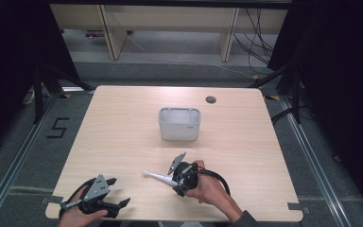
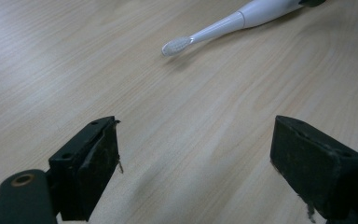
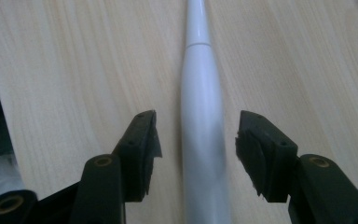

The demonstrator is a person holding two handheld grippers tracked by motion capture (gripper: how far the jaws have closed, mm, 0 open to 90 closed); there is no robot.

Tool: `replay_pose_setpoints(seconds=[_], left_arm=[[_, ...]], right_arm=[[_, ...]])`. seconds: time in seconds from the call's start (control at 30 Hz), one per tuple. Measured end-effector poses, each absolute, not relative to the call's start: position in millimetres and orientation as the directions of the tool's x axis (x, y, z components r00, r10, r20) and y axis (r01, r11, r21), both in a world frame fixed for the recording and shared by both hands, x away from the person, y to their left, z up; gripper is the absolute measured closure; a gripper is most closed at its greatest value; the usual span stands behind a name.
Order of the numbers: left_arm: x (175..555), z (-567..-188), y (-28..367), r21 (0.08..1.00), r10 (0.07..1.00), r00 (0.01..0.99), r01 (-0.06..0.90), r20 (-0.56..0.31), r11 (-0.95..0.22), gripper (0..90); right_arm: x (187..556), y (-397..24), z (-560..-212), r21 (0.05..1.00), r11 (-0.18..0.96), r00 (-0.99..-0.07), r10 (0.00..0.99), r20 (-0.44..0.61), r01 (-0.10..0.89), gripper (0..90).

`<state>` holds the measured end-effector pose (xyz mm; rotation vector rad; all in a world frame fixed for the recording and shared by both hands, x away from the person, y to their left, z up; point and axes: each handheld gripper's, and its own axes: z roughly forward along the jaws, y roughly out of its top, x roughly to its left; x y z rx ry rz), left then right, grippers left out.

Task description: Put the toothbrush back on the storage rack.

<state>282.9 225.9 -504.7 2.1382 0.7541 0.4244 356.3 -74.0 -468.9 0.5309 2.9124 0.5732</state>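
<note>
A white electric toothbrush (image 1: 159, 177) lies flat on the wooden table (image 1: 123, 132), brush head pointing left. My right gripper (image 1: 176, 182) is down at its handle end. In the right gripper view the white handle (image 3: 200, 126) runs between the two jaws with a gap on each side, so that gripper (image 3: 196, 135) is open around it. My left gripper (image 1: 116, 191) rests near the table's front left edge, open, nothing between its jaws. From the left gripper view the brush head (image 2: 176, 45) lies ahead on the wood, beyond the open gripper (image 2: 196, 140).
A light grey rectangular bin (image 1: 179, 124) stands upright in the middle of the table, behind the toothbrush. A round cable hole (image 1: 211, 99) sits near the far edge. Dark floor and rails surround the table.
</note>
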Motion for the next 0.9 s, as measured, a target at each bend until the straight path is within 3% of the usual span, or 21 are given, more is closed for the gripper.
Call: replay_pose_setpoints(seconds=[0.77, 0.9], left_arm=[[283, -505, 226, 0.792, 0.647, 0.760, 0.363, 0.054, -0.492, 14.7], [283, -505, 226, 0.791, 0.646, 0.762, 0.364, 0.051, -0.492, 14.7]], right_arm=[[378, -49, -477, 0.211, 0.920, -0.942, 0.337, 0.002, 0.330, 55.9], [383, -47, -479, 0.209, 0.939, -0.960, 0.280, -0.002, 0.274, 59.1]])
